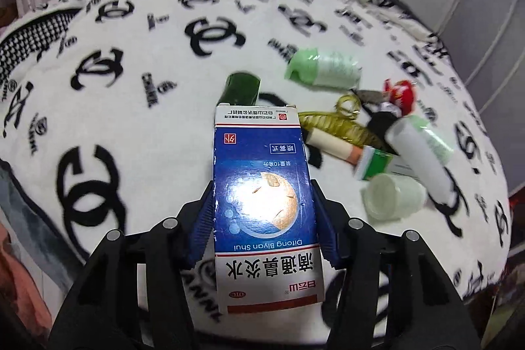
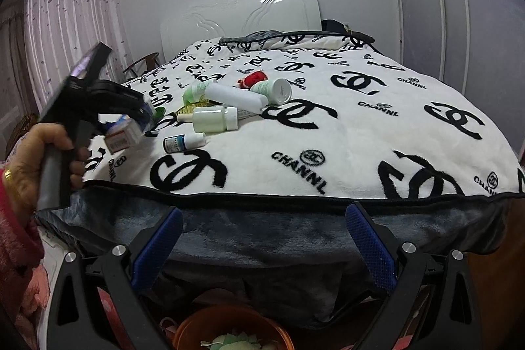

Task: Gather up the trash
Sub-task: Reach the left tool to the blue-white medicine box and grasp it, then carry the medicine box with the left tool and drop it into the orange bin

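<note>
My left gripper (image 1: pixel 262 189) is shut on a blue and white medicine box (image 1: pixel 262 173), its blue pads (image 1: pixel 203 218) pressing both long sides. In the right wrist view the same gripper (image 2: pixel 137 120) holds the box (image 2: pixel 121 136) just above the bed's near left corner. Past the box lies a heap of trash: a pale green bottle (image 1: pixel 325 71), a dark green cap (image 1: pixel 241 87), a yellow hair clip (image 1: pixel 331 120), a white tube (image 1: pixel 423 150) and a clear cup (image 1: pixel 393 195). My right gripper (image 2: pixel 262 248) stands open and empty below the bed's front edge.
A white blanket with black logos (image 2: pixel 361 136) covers the bed, a grey layer (image 2: pixel 262 238) hanging over its front. A small dropper bottle (image 2: pixel 183 142) and a white bottle (image 2: pixel 213 119) lie near the heap. An orange bin (image 2: pixel 193 327) sits under my right gripper. A person's hand (image 2: pixel 36 153) grips the left handle.
</note>
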